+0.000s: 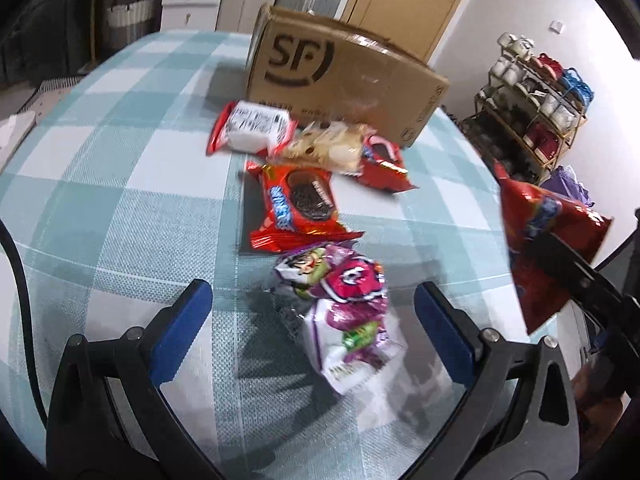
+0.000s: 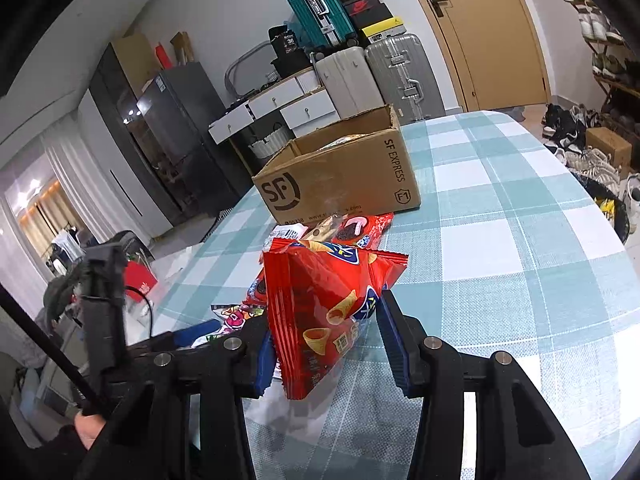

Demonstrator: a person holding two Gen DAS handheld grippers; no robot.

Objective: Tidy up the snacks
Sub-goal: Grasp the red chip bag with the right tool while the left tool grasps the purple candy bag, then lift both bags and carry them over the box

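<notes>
Premises: a lived-in home — checked tablecloth (image 2: 500, 208) on the table, stacked suitcases (image 2: 360, 64) by a wooden door (image 2: 488, 32), fridge (image 2: 176, 128), loaded shoe rack (image 1: 532, 108).

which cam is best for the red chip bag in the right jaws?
Right wrist: the red chip bag sits centred and sharp between the right gripper jaws, its cone-snack print readable. The left wrist view shows the bag only blurred at its right edge, partly behind a black finger.

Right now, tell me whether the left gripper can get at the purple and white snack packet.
Probably yes: the left gripper is open with the purple and white packet lying between its fingers, nothing covering it.
</notes>
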